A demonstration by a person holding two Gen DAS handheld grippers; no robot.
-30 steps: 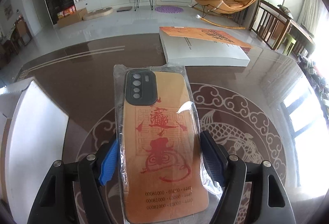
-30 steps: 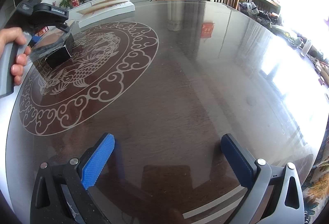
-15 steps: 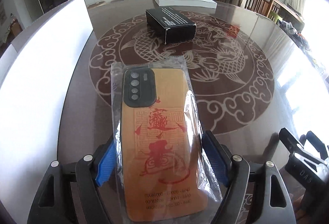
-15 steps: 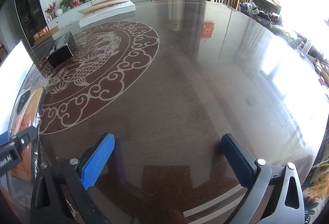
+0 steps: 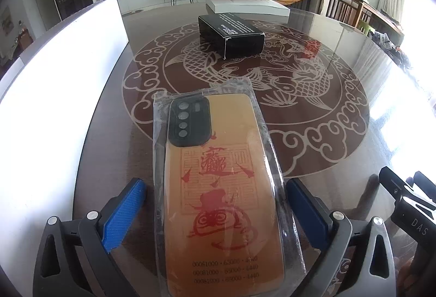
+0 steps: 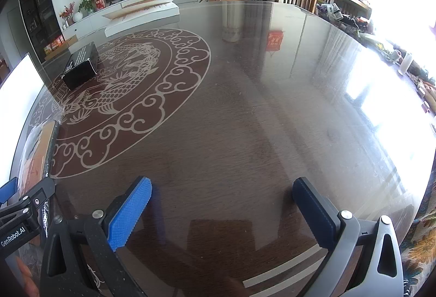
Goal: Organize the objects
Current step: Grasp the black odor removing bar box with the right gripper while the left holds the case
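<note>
Plainly the left tool (image 5: 215,204) is letting go: its jaws are opening, both blue pads stand clear of the wrapper, and the phone case (image 5: 220,188) lies flat between them on the surface (image 5: 313,149), at the near left edge of the carved fish medallion (image 5: 327,117). It lies camera block away from the tool and print up, so it looks set down on purpose rather than dropped.

Its container is a clear plastic sleeve (image 5: 265,122), loose and crinkled round the edges, holding only the orange case with red characters.

Farther off, toward the middle of the medallion, a black box (image 5: 231,35) sits closed; its contents cannot be seen. Beyond it lies a white book (image 5: 245,4), just behind the box.

Over bare wood to the right, the right tool (image 6: 222,212) hangs with jaws wide apart and nothing between them.
</note>
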